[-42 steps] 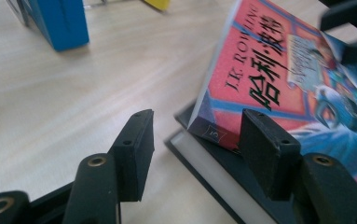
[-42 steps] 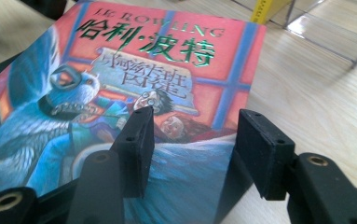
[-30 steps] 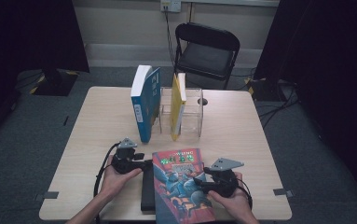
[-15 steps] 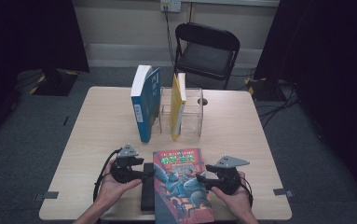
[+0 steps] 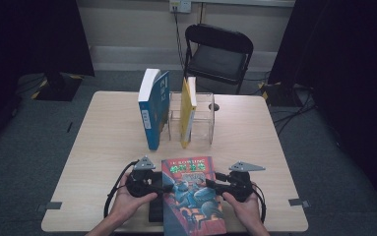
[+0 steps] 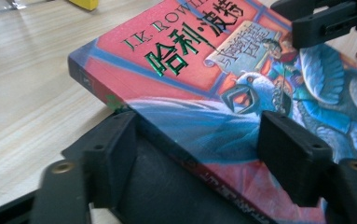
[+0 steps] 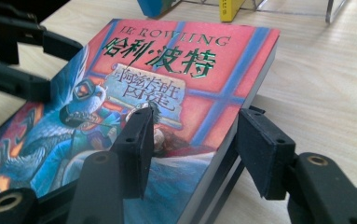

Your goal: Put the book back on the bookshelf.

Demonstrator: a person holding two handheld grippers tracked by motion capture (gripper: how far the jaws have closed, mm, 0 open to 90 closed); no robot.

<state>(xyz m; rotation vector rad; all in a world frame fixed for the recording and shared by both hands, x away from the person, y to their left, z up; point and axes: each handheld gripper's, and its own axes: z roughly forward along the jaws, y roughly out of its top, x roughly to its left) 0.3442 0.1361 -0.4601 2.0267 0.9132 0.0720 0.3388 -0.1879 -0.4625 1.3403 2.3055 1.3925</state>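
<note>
Both tools, left tool (image 5: 169, 186) and right tool (image 5: 209, 184), stand open astride the red illustrated paperback book (image 5: 191, 194) edges; I judge next they close and lift it from the pale wooden desk (image 5: 107, 142)

The high view is dim and a little fuzzy, with dark corners, and the pale table (image 5: 102, 142) is the brightest part. The gripper views are much brighter and sharper. There the shiny book cover (image 7: 176, 70) catches the light on its green letters, and the close black jaws look blurry.
</note>
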